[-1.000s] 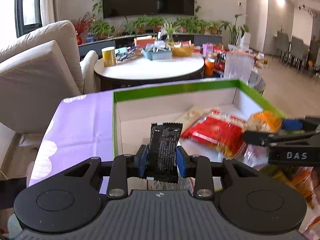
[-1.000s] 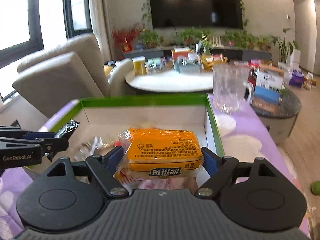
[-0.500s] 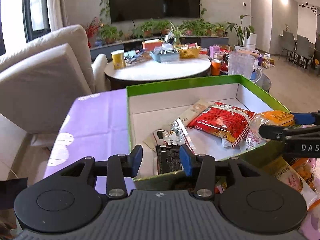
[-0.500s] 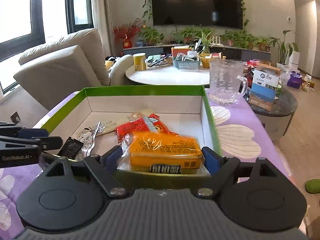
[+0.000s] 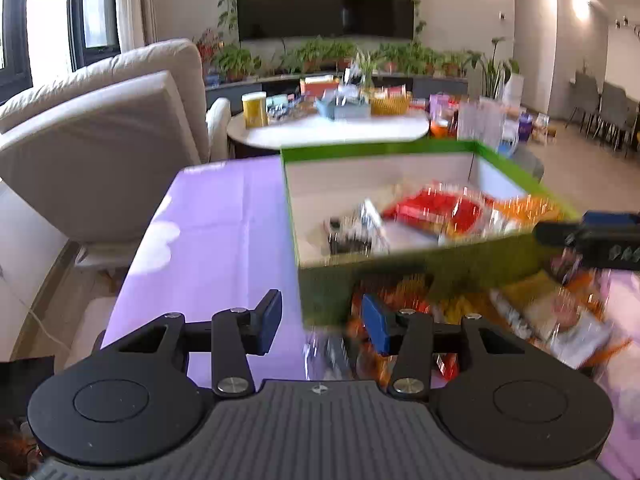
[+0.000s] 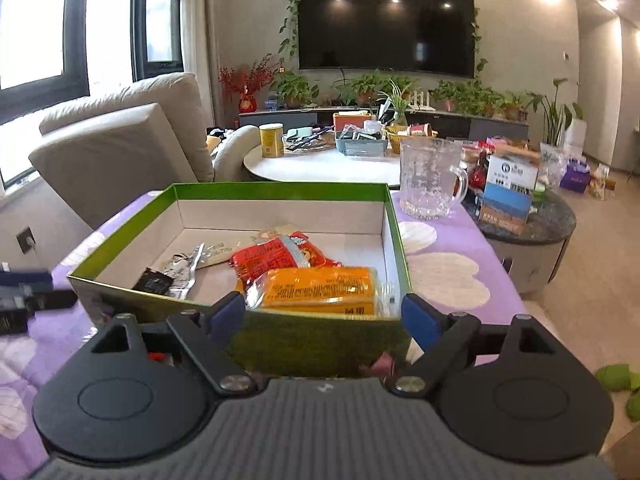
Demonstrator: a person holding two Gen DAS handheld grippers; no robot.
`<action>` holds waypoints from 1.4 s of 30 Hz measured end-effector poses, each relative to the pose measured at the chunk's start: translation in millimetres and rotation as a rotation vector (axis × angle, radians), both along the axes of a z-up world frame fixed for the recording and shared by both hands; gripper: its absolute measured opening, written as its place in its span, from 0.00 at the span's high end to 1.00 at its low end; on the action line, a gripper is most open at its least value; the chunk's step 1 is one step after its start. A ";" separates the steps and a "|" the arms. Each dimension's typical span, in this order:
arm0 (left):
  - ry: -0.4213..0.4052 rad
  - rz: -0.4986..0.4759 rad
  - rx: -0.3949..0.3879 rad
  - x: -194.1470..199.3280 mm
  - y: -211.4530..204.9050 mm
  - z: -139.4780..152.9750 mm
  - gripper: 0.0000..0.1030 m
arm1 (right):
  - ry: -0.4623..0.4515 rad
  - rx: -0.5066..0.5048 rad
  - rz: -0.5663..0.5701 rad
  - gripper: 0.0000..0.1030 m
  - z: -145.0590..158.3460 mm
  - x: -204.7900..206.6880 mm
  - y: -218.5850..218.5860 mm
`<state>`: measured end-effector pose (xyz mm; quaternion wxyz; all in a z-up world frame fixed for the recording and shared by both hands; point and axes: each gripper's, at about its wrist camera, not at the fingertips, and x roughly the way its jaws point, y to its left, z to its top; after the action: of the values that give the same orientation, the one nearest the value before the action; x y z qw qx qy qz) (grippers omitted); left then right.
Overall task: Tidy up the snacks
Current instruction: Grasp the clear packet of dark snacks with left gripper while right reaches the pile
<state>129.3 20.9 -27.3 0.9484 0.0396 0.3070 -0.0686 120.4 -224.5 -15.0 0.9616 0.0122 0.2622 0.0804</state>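
A green box (image 6: 280, 192) with a white inside stands on the purple cloth. In it lie an orange packet (image 6: 320, 290), a red packet (image 6: 276, 256), a black packet (image 6: 154, 280) and a silvery wrapper (image 6: 192, 266). My right gripper (image 6: 326, 316) is open and empty, just in front of the box's near wall. My left gripper (image 5: 322, 322) is open and empty, low at the box's front left corner (image 5: 316, 296). Several loose snack packets (image 5: 540, 312) lie blurred on the cloth in front of the box.
A clear glass mug (image 6: 430, 178) stands on the cloth right of the box. A dark round side table (image 6: 532, 228) with cartons is beyond it. A white round table (image 6: 320, 160) with clutter and a beige armchair (image 6: 120, 156) are behind.
Both grippers let go of their packets into the box and drew back out of it. The black and orange packets now lie in the box. The left gripper moved down and left.
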 end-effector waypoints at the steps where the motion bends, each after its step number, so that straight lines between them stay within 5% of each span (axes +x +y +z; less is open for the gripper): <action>1: 0.007 0.002 0.002 -0.5 0.0 -2.8 0.59 | 0.002 0.003 -0.003 0.49 -0.7 -3.1 -2.0; 9: 0.078 0.028 0.018 8.8 -6.3 -24.0 0.58 | 0.002 0.007 -0.026 0.49 -5.7 -33.6 -16.5; 17: 0.160 0.045 -0.067 17.4 -3.3 -35.7 0.58 | 0.029 -0.032 0.053 0.49 -19.9 -42.9 -0.7; 24: 0.146 0.058 -0.097 9.9 5.3 -36.0 0.63 | 0.043 -0.028 0.067 0.49 -24.7 -42.9 9.1; 33: 0.126 0.081 -0.129 -0.9 14.7 -33.5 0.65 | 0.026 -0.189 0.033 0.49 -33.9 -34.5 38.7; 42: 0.113 0.080 -0.139 -4.8 17.3 -29.0 0.65 | 0.036 -0.215 0.034 0.49 -36.1 -34.8 38.0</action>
<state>124.5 38.2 -56.3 0.9320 -0.0426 0.3560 -0.0538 85.5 -186.5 -51.1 0.9510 -0.0939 0.2868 0.0680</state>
